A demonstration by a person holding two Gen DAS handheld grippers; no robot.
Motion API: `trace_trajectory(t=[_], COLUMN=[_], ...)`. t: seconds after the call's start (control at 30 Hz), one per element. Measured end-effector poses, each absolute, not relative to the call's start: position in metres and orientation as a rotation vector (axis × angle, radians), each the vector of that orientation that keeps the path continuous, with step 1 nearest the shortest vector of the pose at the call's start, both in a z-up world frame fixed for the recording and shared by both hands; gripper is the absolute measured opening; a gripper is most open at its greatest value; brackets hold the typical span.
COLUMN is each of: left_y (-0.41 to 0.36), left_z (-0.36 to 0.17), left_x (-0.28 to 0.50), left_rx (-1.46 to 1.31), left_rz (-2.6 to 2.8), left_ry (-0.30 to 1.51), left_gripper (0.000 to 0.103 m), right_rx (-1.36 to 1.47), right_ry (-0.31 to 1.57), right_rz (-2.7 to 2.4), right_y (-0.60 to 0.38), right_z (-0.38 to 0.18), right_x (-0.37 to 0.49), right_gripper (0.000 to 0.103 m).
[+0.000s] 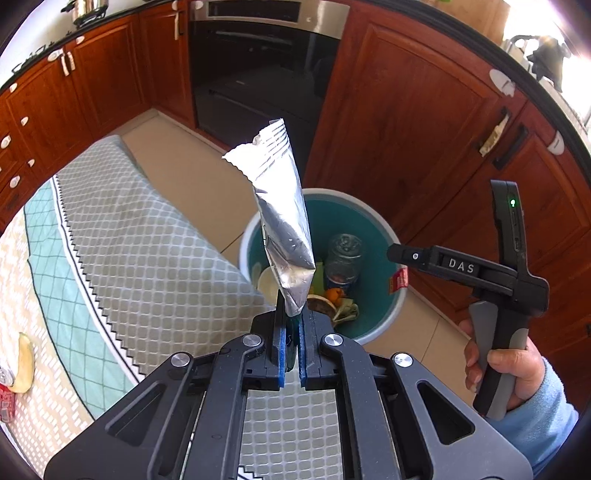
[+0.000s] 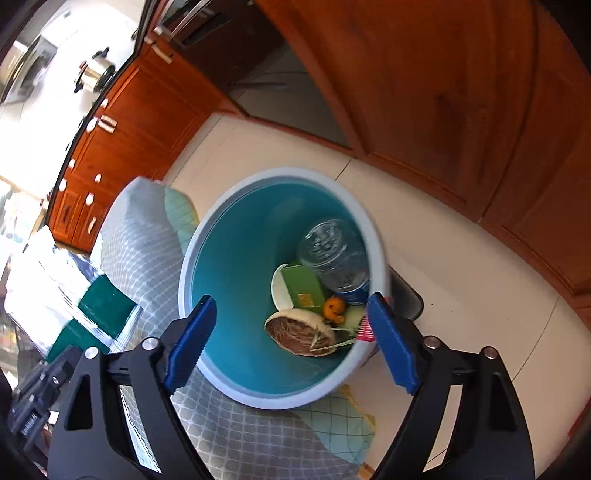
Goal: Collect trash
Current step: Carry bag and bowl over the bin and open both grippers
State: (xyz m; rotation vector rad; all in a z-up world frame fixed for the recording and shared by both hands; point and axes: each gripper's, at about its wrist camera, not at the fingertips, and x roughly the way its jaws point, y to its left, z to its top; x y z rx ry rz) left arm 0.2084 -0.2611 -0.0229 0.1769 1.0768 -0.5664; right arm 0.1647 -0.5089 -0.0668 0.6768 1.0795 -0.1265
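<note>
1. The left gripper [image 1: 291,332] is clamped tight on the crinkled silver foil wrapper [image 1: 282,206], which stands up from its fingertips.
2. The right gripper [image 2: 291,339] gapes wide, empty.
3. The round teal-lined plastic bin [image 2: 236,258] sits beneath both, holding scraps.

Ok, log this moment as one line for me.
left gripper: shut on foil wrapper | right gripper: open, empty, over bin | bin: holds jar, food scraps | wrapper not yet dropped

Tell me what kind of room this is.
Most likely a home kitchen: a built-in oven, wooden cabinets around it, and a pot on the counter.
</note>
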Motion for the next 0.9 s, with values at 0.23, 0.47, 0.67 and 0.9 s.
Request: trace_trajectory(t=[0.23,0.47,0.67,0.9], left_y=[-0.288,-0.310,-0.318,-0.311], left_z=[-0.039,-0.064,-0.071,-0.061], left_x=[0.205,0.208,0.211,0.211], left_rx=[0.201,0.220,0.224,0.247], left_rz=[-0.637,-0.672,-0.645,-0.560], left_ry=[1.123,1.187,1.214,1.135], left_gripper=[0.006,0.006,0.043,0.097], right_rx=[0.684,0.678,0.674,0.672], right_ry=[1.061,1.054,1.055,1.069], right_rz=[-0.150,-0.152,-0.164,-0.168], right_y=[-0.521,-0.524,-0.526,-0.523], right_z=[-0.060,-0.056,-0.053,-0.056], right_x=[0.161,0.158,0.157,0.158], right_gripper=[0.085,0.085,0.085,0.085])
